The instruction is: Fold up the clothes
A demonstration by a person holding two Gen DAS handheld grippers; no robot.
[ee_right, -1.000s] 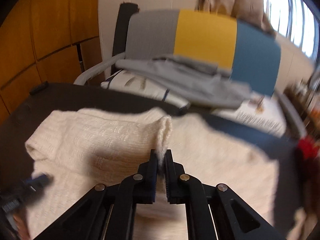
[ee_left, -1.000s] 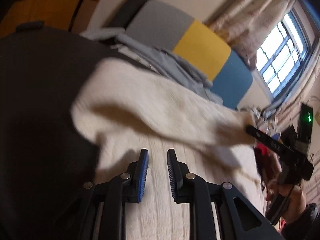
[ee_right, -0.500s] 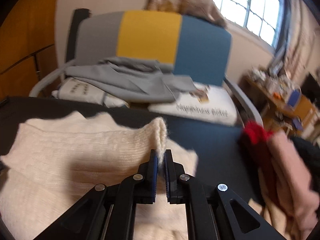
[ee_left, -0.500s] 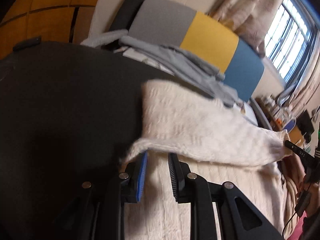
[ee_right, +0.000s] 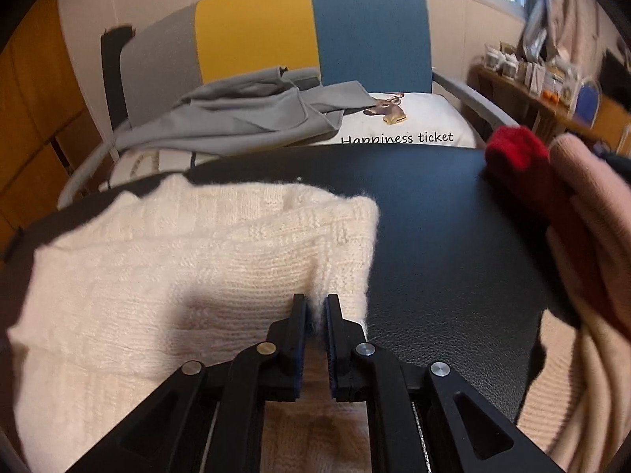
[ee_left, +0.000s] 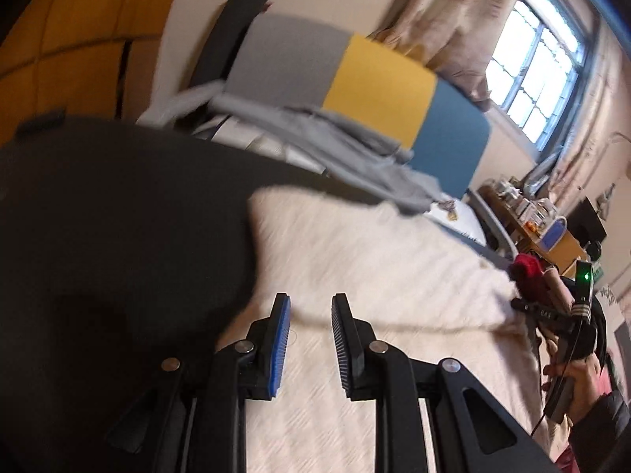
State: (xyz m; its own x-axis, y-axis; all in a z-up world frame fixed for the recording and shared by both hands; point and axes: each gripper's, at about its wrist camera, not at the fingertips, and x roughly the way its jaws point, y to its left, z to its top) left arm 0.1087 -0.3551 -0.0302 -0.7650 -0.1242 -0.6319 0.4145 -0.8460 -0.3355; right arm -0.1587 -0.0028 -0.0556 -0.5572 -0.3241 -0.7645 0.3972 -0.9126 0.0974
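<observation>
left gripper (ee_left: 309,305): fingers spread, holding nothing, over sweater | sweater (ee_right: 189,260): cream knit on black table (ee_right: 453,244), long axis 9-to-3, folded edge toward 3 | right gripper (ee_right: 315,307): clamped on sweater's 3 o'clock edge

Black left gripper (ee_left: 310,307) and right gripper (ee_right: 315,307), silver screws, blue-lined jaws; bare hand (ee_left: 579,374), dark sleeve (ee_left: 603,421).

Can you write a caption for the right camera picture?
Right gripper pinches the white sweater on the black table.
</observation>
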